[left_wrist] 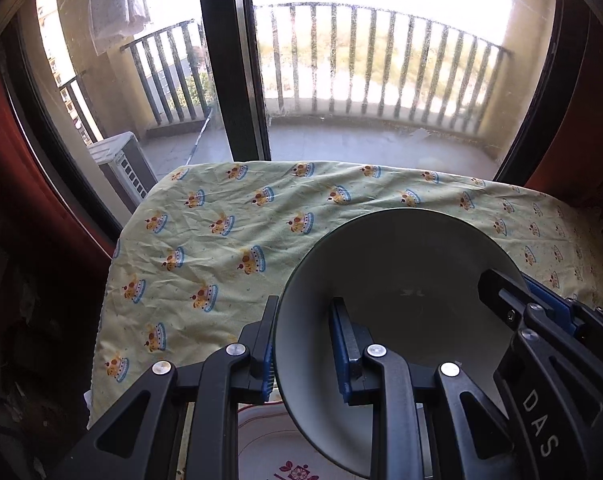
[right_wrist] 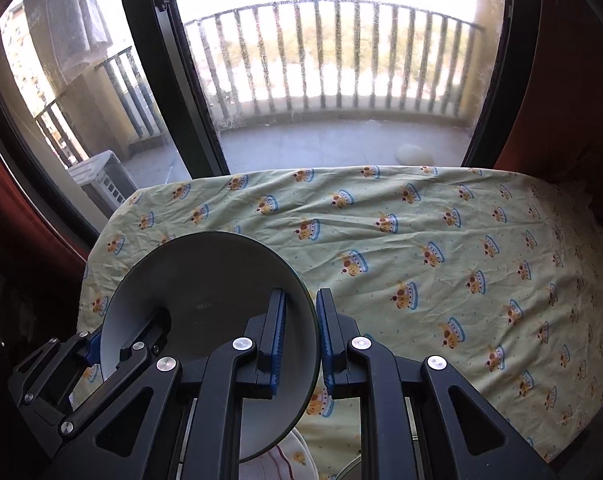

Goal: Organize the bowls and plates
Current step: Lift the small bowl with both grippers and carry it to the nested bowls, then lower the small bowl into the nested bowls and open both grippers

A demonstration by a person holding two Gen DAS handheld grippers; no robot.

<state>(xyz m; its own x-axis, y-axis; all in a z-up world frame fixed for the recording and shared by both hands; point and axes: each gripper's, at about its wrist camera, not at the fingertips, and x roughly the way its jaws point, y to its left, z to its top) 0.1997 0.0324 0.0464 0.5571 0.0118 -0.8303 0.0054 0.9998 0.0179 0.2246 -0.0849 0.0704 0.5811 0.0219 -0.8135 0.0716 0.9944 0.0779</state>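
A dark grey-green bowl hangs above the table, gripped on opposite sides of its rim. My left gripper is shut on the bowl's left rim, one blue pad inside the wall and one outside. My right gripper is shut on the bowl's right rim in the same way. Each wrist view also shows the other gripper on the far rim: the right gripper and the left gripper. Under the bowl lies a white plate with a floral print, mostly hidden.
The table carries a pale yellow-green cloth printed with crowns. Behind it stand a glass balcony door with a black frame and red curtains at both sides. A rounded glass edge shows at the bottom.
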